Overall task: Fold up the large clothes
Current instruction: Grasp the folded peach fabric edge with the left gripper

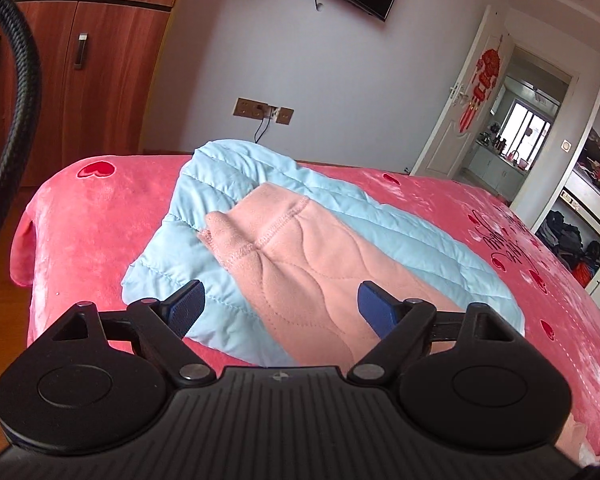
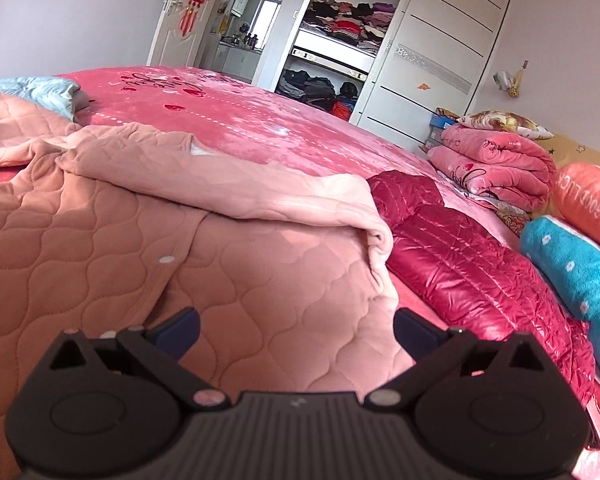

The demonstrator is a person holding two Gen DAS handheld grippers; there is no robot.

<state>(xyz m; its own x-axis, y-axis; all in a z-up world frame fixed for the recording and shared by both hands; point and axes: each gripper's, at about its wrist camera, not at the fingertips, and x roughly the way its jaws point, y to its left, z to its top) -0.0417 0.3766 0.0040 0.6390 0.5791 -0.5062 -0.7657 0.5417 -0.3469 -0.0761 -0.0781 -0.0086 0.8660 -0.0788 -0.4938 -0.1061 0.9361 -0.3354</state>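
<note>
Spread flat across the bed [image 1: 80, 216], the pink quilted garment [image 2: 228, 276], with one sleeve [image 1: 300, 248] reaching out to the left end and draped over a light blue quilted jacket [image 1: 228, 184]. Directly ahead of the left hand-held gripper [image 1: 280, 306], that sleeve: long axis running from between the wide-apart blue pads [image 1: 188, 304] forward and slightly left, cuff at the far end, nothing gripped. Further right, the garment's buttoned body, lying under and just ahead of the right hand-held gripper [image 2: 296, 326], likewise spread wide and empty. Across the body, already turned in, a paler fold [image 2: 236, 192] of the same garment, its rolled end just beside a dark red puffer jacket [image 2: 468, 248] at the right. Judged from this layout: sleeve nearer the left side, body hem and right edge nearer the right; for the sleeve, a pinch partway along its length and a carry back toward the body, crosswise to the sleeve's axis. Risk, as a judgement: blue jacket underneath caught along with the sleeve.
</note>
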